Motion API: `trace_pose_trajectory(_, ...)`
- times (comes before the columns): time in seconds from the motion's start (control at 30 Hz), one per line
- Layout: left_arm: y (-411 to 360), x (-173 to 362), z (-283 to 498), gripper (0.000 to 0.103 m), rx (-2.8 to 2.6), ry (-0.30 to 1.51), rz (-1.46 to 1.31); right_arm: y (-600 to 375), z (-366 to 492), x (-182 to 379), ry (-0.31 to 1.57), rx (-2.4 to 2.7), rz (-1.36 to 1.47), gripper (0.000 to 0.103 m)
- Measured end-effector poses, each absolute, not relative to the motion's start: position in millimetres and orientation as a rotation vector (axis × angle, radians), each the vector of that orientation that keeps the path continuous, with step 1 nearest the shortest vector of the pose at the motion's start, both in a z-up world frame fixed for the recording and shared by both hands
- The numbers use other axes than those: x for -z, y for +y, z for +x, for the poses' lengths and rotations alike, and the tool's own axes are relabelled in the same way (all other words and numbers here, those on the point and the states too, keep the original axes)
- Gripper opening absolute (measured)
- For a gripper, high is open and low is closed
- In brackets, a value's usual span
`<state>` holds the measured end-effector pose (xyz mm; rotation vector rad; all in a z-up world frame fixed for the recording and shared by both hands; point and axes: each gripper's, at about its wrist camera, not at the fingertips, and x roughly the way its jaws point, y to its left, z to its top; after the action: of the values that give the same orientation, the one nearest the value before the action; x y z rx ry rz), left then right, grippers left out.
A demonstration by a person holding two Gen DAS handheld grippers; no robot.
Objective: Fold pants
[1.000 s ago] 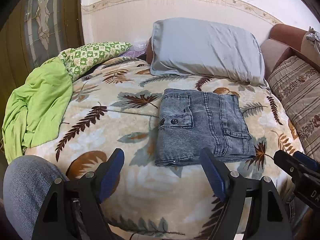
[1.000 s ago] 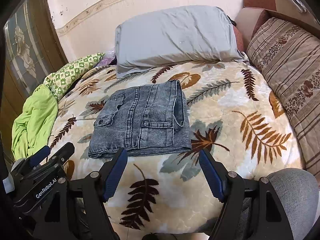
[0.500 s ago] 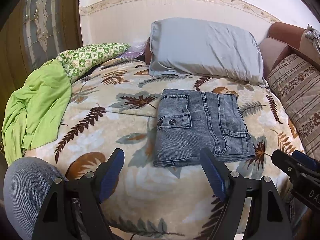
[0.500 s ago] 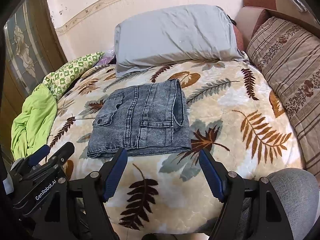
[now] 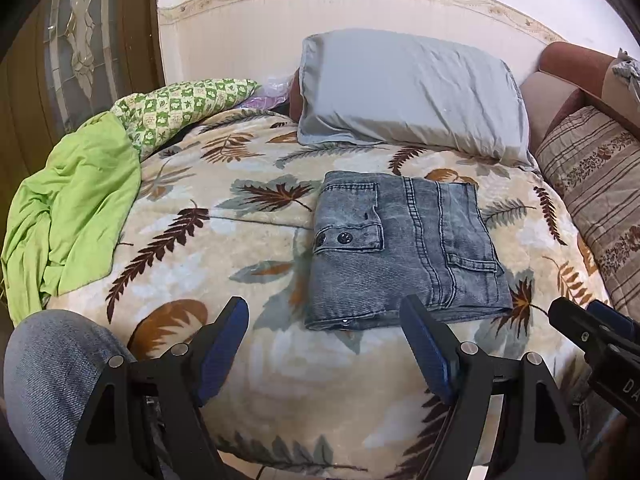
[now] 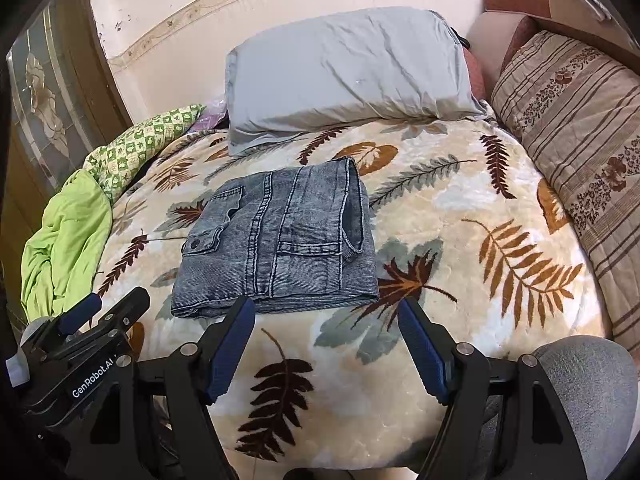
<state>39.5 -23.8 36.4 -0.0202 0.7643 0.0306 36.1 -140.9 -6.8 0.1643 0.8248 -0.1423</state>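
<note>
Grey-blue denim pants lie folded into a flat rectangle on the leaf-patterned blanket, in the middle of the bed. They also show in the right wrist view. My left gripper is open and empty, held just short of the pants' near edge. My right gripper is open and empty, also just short of the near edge. Each gripper appears at the edge of the other's view: the right one, the left one. Neither touches the pants.
A grey pillow lies at the head of the bed. A lime-green cloth and a green checked pillow sit at the left. A striped brown cushion lines the right side. The person's knees are at the near edge.
Both grippers have drifted slightly back and to the side, so the pants sit a little differently in each view. The pants have not moved and both grippers stay open.
</note>
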Motion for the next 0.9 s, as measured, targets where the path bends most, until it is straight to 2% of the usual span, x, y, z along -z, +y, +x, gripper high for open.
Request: trace_pose_trajectory(0.9, -20.7, -34.6, 42.3, 0.078, 0.004, 0.774, -0.028, -144.3, 37.0, 7.4, 0.826, 0.149, 0.162, 0.075)
